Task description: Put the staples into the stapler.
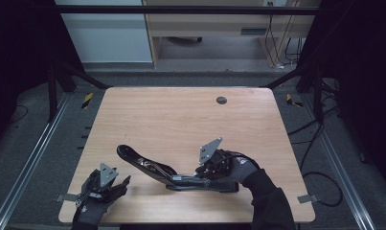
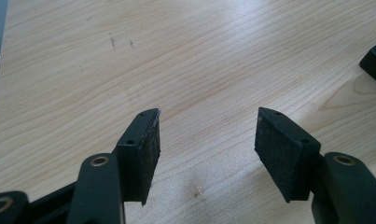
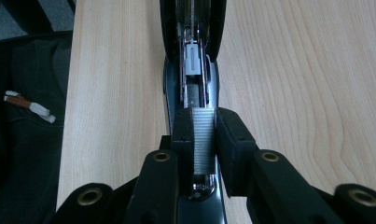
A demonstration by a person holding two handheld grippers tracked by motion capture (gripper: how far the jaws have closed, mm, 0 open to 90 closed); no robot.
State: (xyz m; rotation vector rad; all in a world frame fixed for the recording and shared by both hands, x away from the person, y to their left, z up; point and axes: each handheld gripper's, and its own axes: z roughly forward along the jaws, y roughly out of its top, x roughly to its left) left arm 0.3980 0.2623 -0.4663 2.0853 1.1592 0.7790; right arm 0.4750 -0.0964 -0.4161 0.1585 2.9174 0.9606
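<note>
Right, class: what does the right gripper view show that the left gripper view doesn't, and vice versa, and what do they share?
Right gripper view: a strip of staples pinched by the right hand-held gripper above the open stapler. Left gripper view: the left hand-held gripper, jaws apart, nothing between them. Shared: the wooden table.

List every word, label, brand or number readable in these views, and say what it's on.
None can be read. The stapler, the strip of staples in the right hand-held gripper and the table carry no legible print.
</note>
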